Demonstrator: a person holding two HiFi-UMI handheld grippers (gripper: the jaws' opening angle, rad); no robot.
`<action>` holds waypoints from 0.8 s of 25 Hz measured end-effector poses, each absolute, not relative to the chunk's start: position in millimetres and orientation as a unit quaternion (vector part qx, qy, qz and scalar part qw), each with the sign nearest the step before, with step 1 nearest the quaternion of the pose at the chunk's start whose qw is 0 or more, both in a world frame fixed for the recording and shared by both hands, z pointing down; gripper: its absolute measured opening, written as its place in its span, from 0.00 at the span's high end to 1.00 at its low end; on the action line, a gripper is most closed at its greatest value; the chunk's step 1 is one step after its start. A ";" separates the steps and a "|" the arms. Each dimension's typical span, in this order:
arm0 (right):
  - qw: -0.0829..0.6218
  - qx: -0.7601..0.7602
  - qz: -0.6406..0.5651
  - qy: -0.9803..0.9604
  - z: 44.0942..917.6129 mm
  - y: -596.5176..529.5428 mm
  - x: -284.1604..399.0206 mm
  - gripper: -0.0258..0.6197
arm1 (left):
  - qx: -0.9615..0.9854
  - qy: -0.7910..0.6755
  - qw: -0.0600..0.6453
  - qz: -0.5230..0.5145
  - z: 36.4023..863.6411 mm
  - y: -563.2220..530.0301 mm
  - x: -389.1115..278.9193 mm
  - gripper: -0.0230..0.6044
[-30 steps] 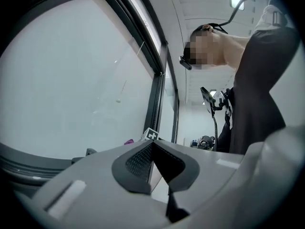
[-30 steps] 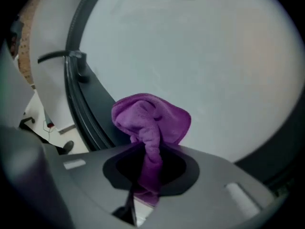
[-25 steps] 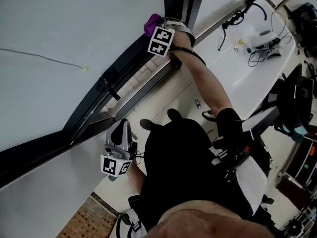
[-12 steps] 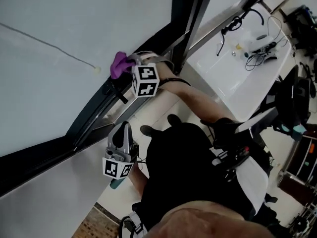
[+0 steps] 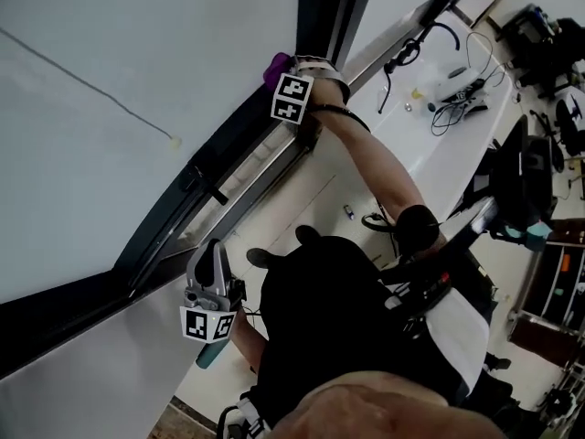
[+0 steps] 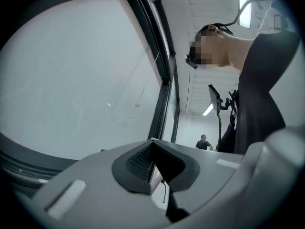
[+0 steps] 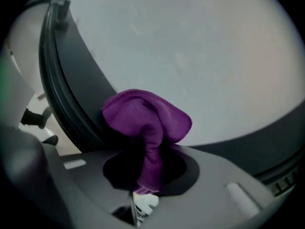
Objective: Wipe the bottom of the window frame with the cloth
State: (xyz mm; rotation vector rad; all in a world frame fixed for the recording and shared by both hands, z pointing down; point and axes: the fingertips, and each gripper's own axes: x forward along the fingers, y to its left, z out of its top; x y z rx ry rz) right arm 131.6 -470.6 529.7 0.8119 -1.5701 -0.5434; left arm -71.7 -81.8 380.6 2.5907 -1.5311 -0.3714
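**Purple cloth at the right end of the lower rail: wipe under way**

Item held: the purple cloth [image 7: 145,128] is pinched in the right gripper [image 7: 143,175]. Its jaws are closed tight on a bunched fold, and the loose part puffs out ahead of them.

Location: in the head view the cloth sits at the bottom of the dark window frame [image 5: 174,213], close to where the lower rail meets the upright post [image 5: 329,7]. The right gripper view shows it against the frame's edge with the pale glass pane [image 7: 200,56] behind. Actual contact with the rail is likely but cannot be confirmed.

Left gripper [image 5: 212,273]: held low beside the person's body, well apart from the cloth. Its jaws are drawn together with nothing between them, and it takes no part in the work.

Progress, as a judgement: the wipe is in hand, not finished. The cloth stands at one end of the rail, and the long run of rail toward the left lies beyond it. No dust or streaks can be made out, so cleaned and uncleaned parts cannot be told apart.
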 end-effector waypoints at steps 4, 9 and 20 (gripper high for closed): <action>0.658 0.362 -0.262 -0.606 530.4 -482.8 147.8 0.86 | 0.856 -0.499 0.047 -0.128 375.7 -80.1 -72.3 0.96; 0.647 0.380 -0.224 -0.621 528.0 -483.8 153.4 0.85 | 0.853 -0.504 0.042 -0.130 373.4 -71.5 -78.4 0.96; 0.402 0.412 -0.099 -0.812 444.1 -351.3 195.8 0.85 | 0.850 -0.518 0.034 -0.091 374.3 -71.6 -64.1 0.96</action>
